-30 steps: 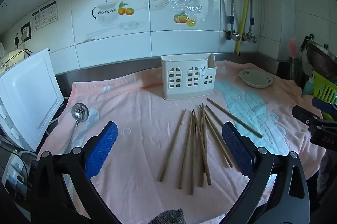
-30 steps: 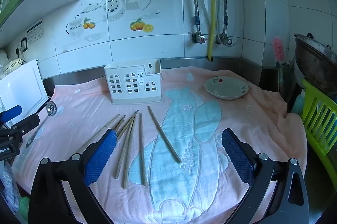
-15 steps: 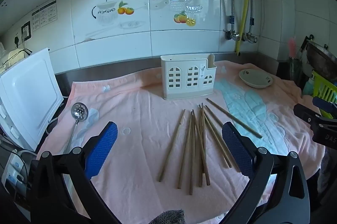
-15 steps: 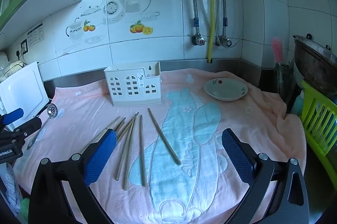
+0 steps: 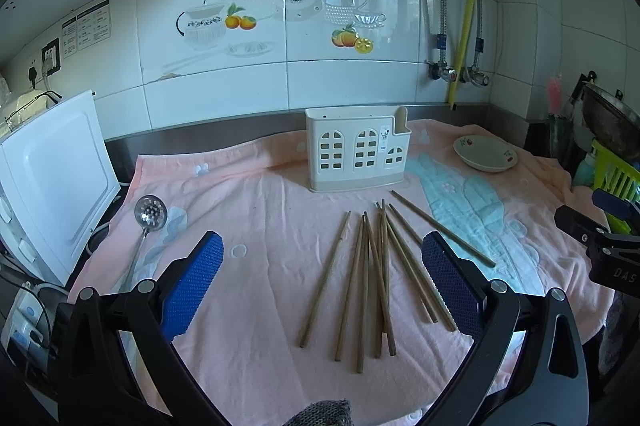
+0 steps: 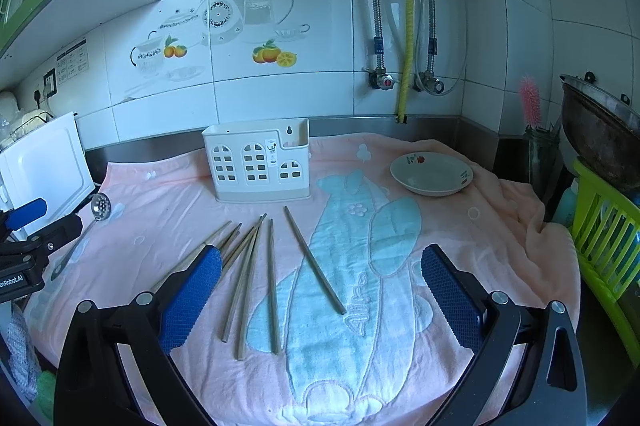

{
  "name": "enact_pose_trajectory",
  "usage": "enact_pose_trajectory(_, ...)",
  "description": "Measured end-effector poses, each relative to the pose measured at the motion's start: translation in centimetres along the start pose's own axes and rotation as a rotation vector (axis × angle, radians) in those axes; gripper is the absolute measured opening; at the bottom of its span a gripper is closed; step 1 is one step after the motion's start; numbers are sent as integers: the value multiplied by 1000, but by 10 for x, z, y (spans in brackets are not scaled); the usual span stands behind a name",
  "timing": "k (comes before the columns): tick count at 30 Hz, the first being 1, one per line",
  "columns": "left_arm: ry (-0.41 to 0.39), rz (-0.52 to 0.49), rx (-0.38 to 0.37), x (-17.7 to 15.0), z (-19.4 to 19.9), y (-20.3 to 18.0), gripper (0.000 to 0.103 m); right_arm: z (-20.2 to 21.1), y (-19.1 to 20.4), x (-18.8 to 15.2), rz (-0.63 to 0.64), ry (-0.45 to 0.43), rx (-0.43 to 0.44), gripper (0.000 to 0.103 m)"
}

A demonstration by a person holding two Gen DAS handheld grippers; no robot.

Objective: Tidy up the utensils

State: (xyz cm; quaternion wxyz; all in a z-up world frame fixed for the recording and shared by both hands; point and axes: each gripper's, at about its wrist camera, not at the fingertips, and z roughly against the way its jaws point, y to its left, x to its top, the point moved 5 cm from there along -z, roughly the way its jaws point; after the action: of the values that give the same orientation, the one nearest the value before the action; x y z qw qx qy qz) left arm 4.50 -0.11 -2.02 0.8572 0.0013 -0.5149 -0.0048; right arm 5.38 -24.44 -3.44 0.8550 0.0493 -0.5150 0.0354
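Spread wide and empty, left tongs and right tongs, hovering above a towel-draped desk, touching nothing. Between and ahead of the blue pads, a loose fan of wooden chopsticks on the pink towel, some crossing, one lone chopstick lying apart toward the pale blue print. Beyond them, near the tiled wall, an upright white utensil holder, no utensil visibly standing in it. Off to the left edge, a slotted metal ladle flat on the cloth; to the right, a shallow bowl. By appearances, sorting not yet begun: every chopstick and the ladle left to gather and stand in the holder.
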Motion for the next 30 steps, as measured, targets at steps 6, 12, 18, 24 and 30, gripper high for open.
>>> enact_pose_trajectory(6, -7, -3, 3, 1, 2, -1, 98, 1, -1, 1, -2, -2, 7, 97)
enact_pose_trajectory(12, -15, -3, 0, 2, 5, -2, 98, 3, 0, 1, 0, -7, 6, 97)
enact_pose_trajectory(18, -16, 5, 1, 2, 6, -1, 98, 5, 2, 2, 5, -13, 7, 97)
enact_pose_trajectory(24, -16, 7, 1, 2, 6, -1, 98, 6, 2, 2, 4, -12, 6, 97)
enact_pose_trajectory(30, -18, 7, 1, 2, 6, -1, 98, 6, 3, 2, 3, -14, 10, 97)
